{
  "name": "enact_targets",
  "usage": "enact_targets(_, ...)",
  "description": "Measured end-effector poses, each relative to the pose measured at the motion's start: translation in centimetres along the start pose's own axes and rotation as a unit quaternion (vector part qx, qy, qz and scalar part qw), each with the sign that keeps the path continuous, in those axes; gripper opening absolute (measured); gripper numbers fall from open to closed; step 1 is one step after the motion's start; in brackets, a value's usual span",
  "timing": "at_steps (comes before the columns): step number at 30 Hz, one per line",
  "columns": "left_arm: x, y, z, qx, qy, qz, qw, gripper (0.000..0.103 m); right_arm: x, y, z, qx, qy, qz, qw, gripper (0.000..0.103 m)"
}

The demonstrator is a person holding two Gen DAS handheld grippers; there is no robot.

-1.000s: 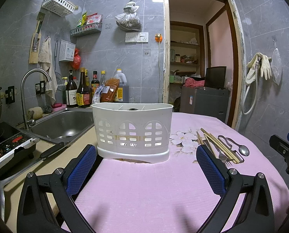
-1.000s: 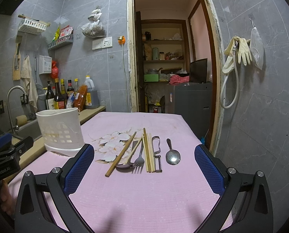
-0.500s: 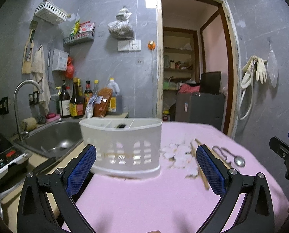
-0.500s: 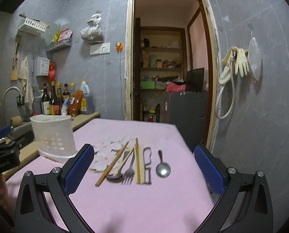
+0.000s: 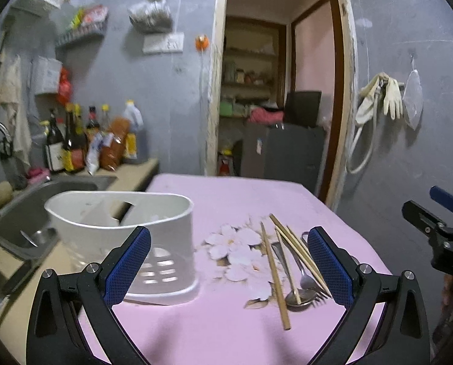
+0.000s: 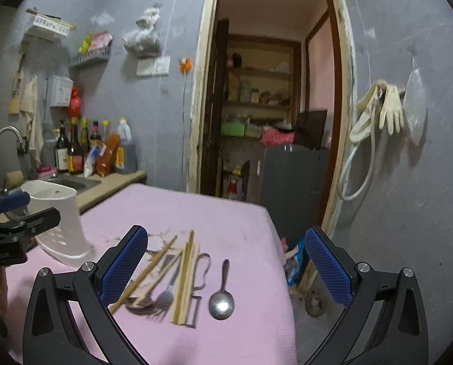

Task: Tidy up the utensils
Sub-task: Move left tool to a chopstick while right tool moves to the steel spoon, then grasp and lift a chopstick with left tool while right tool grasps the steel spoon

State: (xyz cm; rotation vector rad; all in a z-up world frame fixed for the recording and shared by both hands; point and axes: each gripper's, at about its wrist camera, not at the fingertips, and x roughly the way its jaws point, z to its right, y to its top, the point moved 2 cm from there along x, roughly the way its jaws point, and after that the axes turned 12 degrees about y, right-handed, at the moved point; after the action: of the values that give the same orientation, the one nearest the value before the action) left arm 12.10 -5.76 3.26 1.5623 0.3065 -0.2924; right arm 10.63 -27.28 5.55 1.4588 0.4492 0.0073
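Note:
A white plastic utensil holder stands on the pink tablecloth; it also shows at the left in the right wrist view. Loose utensils lie beside it: wooden chopsticks, a fork, a peeler and a metal spoon. In the left wrist view the chopsticks and a spoon lie right of the holder. My left gripper is open and empty, above the table. My right gripper is open and empty, above the utensils.
A steel sink with a tap and a row of bottles lies left of the table. A doorway with a dark cabinet is behind. The table's right edge drops to the floor.
Both grippers have risen and tilted downward toward the table. The left view has swung right, so the holder sits lower left and the utensils nearer the middle. Both grippers stayed open.

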Motion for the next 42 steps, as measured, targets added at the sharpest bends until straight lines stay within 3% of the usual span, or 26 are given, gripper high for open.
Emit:
enact_targets(3,1.8,0.0,1.2,0.015,-0.013,-0.021,0.9996,0.101,1.8,-0.4,1.5,0.024,0.002,-0.032,0.999,0.101)
enact_targets(7,3.7,-0.2,2.7,0.036,-0.032,-0.033,0.9983,0.100,4.3,-1.4,2.9,0.040,0.010,-0.075,0.996,0.082)
enact_targets(12,6.6,-0.5,4.1,0.058,-0.058,-0.065,0.9944,0.084,7.6,-2.9,3.9,0.061,0.045,-0.135,0.988,0.061)
enact_targets(16,9.5,-1.3,5.1,0.080,-0.082,-0.120,0.9861,0.077,9.7,-3.8,4.1,0.064,0.053,-0.182,0.980,0.044)
enact_targets(18,10.9,-1.8,5.4,0.086,-0.090,-0.148,0.9811,0.062,10.5,-4.5,4.0,0.066,0.061,-0.202,0.975,0.040)
enact_targets(23,14.4,-3.2,6.2,0.098,-0.103,-0.224,0.9642,0.043,11.8,-5.2,4.6,0.069,0.076,-0.240,0.965,0.031)
enact_targets(30,16.9,-3.9,6.8,0.103,-0.109,-0.272,0.9504,0.031,13.6,-5.9,4.7,0.070,0.083,-0.275,0.955,0.022)
enact_targets(40,19.0,-3.9,7.5,0.119,-0.097,-0.318,0.9357,0.025,16.3,-6.5,5.5,0.076,0.082,-0.308,0.945,0.018)
enact_targets(42,18.9,-3.8,7.9,0.127,-0.100,-0.325,0.9317,0.013,16.6,-6.3,5.7,0.080,0.086,-0.314,0.942,0.016)
